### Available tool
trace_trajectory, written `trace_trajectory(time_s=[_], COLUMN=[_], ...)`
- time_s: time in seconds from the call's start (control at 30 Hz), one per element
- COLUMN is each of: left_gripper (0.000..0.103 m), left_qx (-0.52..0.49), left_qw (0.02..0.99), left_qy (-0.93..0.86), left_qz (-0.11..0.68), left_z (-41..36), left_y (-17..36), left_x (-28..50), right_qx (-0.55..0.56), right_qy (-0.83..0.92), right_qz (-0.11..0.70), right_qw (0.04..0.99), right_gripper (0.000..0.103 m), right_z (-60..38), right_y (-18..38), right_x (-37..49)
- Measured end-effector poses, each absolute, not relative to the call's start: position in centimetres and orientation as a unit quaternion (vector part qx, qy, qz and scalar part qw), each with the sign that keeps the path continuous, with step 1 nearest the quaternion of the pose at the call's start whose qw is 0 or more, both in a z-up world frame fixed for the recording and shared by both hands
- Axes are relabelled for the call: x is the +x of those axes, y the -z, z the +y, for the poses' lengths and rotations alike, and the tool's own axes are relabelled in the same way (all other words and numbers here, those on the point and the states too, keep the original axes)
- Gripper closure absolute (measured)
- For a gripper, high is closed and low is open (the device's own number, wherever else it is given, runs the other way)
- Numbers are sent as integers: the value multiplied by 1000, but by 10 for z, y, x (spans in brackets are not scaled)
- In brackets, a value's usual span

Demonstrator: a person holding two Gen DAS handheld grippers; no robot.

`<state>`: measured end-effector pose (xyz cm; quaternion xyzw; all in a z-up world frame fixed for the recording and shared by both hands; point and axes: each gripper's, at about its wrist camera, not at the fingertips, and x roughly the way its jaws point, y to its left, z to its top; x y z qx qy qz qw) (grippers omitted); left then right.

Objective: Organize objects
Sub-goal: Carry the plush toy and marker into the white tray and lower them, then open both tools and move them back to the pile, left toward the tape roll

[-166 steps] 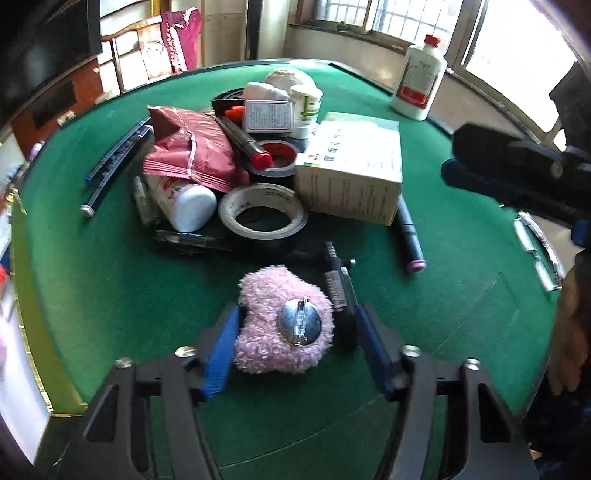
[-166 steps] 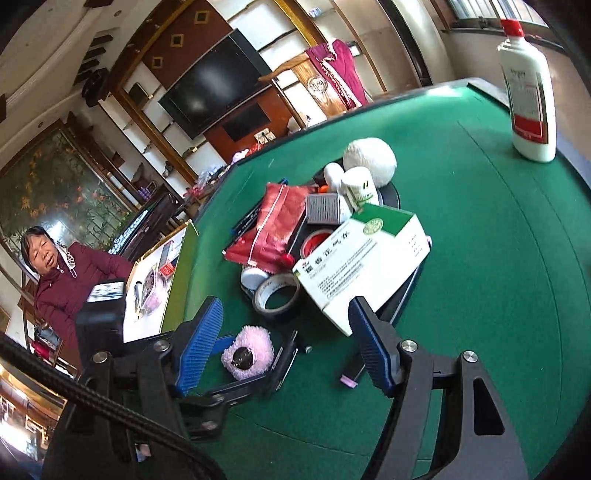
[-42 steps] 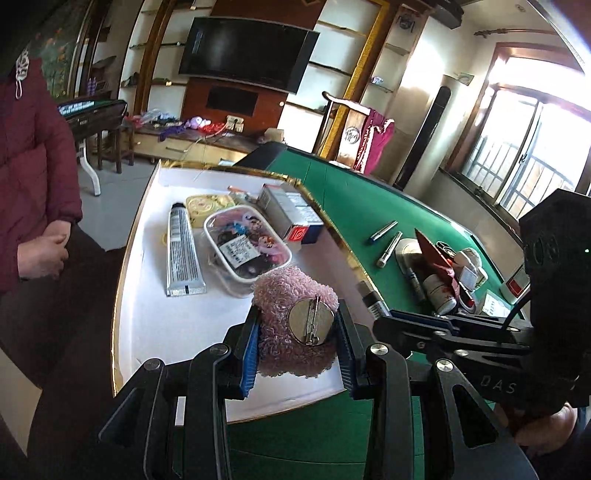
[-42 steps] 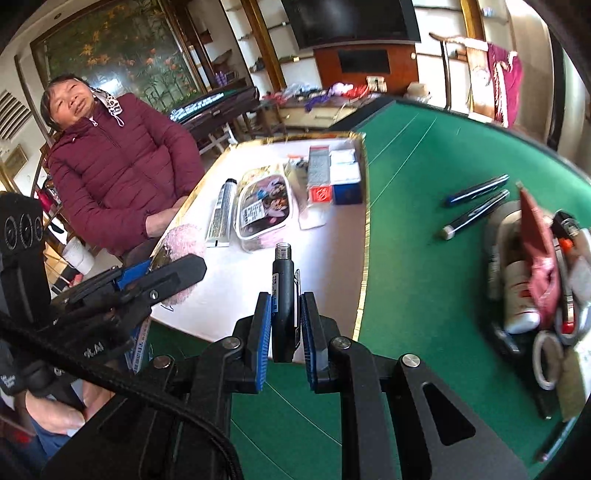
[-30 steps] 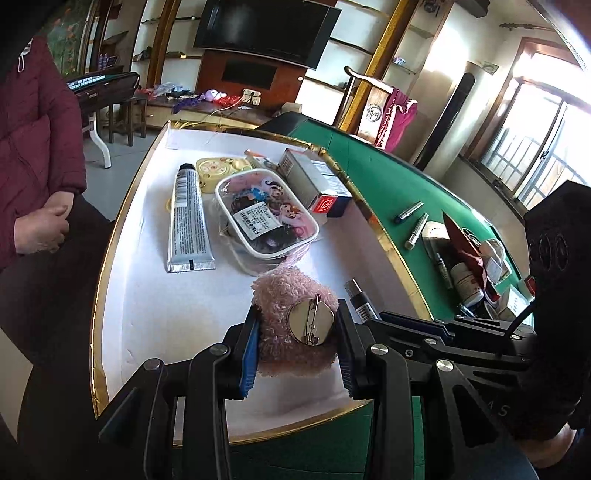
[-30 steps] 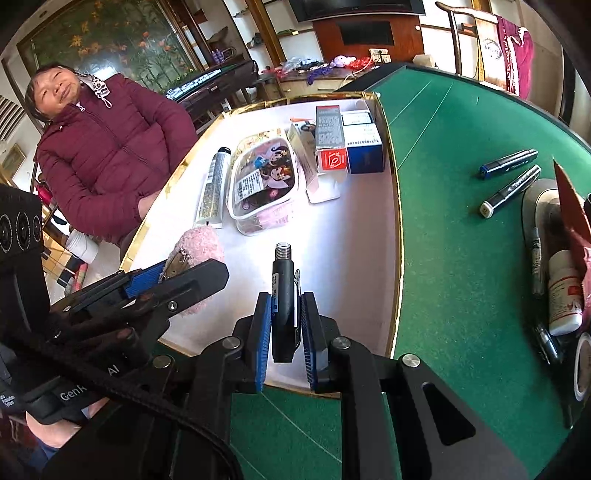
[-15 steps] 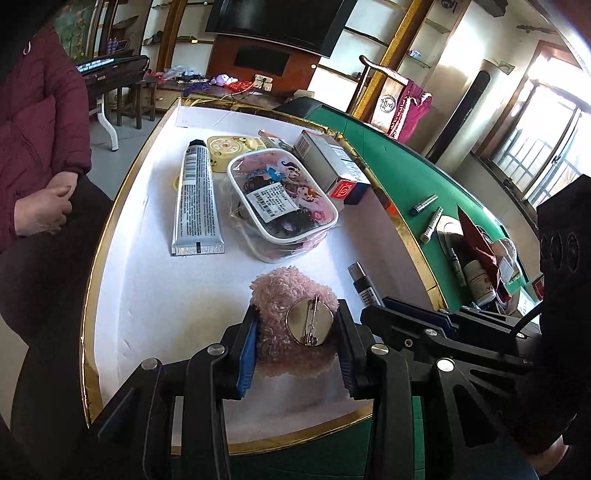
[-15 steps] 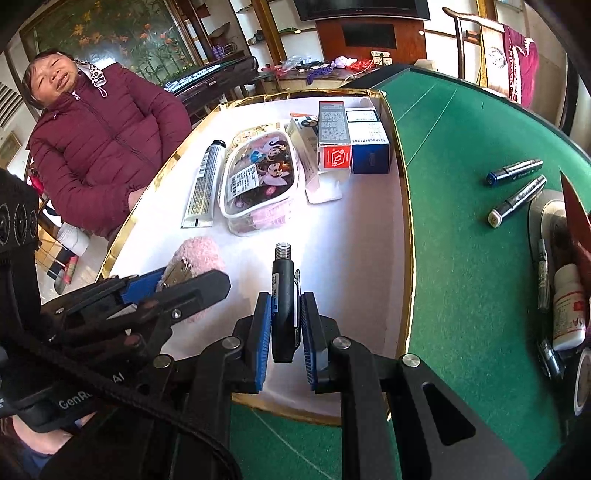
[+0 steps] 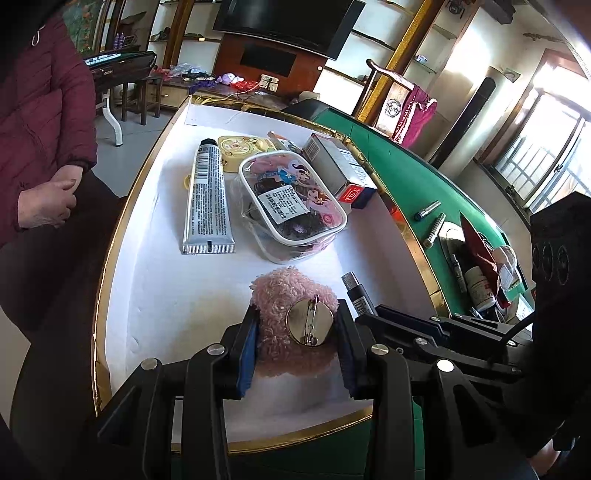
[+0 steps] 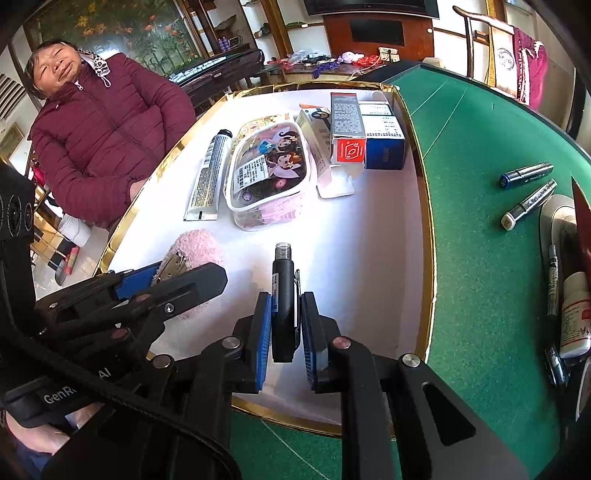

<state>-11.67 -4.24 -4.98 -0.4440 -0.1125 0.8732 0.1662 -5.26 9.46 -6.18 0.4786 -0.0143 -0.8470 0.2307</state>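
Both tools have moved off the cluttered green desk [image 10: 480, 155] since the earliest frames and now hang over the white, gold-rimmed tray [image 9: 155, 295]; in the last half second they have hardly shifted. Back then the pink fluffy brooch [image 9: 291, 321] sat on the felt between the left tool's open jaws; now the left tool [image 9: 295, 347] is clamped on it, metal pin-back facing the camera, low over the tray's near end. The right tool [image 10: 284, 325] is closed narrow on a black pen [image 10: 282, 295], tip pointing far, just right of the brooch.

Farther along the tray lie a silver tube [image 9: 207, 199] on the left, a clear pouch [image 9: 291, 199] with cartoon figures beside it, a yellow case [image 9: 236, 147] beyond, and on the right a red-ended box [image 10: 345, 129] touching a blue box [image 10: 384, 144]. A flat white card [image 10: 332, 184] lies under the red-ended box's near end. None of these sits between the tools and the bare white floor of the tray beneath them.

On the felt to the right lie two markers [image 10: 526, 184], a tape roll [image 10: 557, 221], a red packet [image 9: 480, 251] and a small white bottle [image 10: 574, 314]. A person in a maroon jacket [image 10: 107, 136] sits at the tray's left edge. Behind are a dark television [image 9: 284, 22], wooden shelving and a bright window [image 9: 546, 147] on the right.
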Motion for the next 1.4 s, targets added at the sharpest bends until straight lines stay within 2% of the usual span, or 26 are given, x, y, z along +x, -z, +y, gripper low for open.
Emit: trace_trajectory(time_s=[0.7, 0.93, 1.17, 1.2, 1.33, 1.4], left_gripper=[60, 59, 59, 59, 59, 59], left_qx=[-459, -459, -440, -438, -431, -430], left_qw=[167, 177, 207, 215, 241, 253], left_qy=[-863, -858, -865, -865, -864, -862], left_qz=[-133, -144, -124, -119, -97, -84], left_z=[-45, -43, -24, -20, 5, 21], left_y=[49, 43, 21, 19, 10, 7], left_x=[-118, -114, -97, -94, -82, -76], right_qx=[484, 472, 442, 437, 411, 404], right_qy=[842, 848, 863, 867, 886, 894], right_qz=[-33, -51, -76, -85, -129, -149], right_qw=[235, 238, 235, 224, 171, 125], right_gripper=[88, 81, 81, 79, 57, 53], right_z=[101, 112, 155, 172, 242, 286], right_y=[58, 45, 19, 14, 1, 1], right_x=[-53, -45, -14, -7, 18, 34])
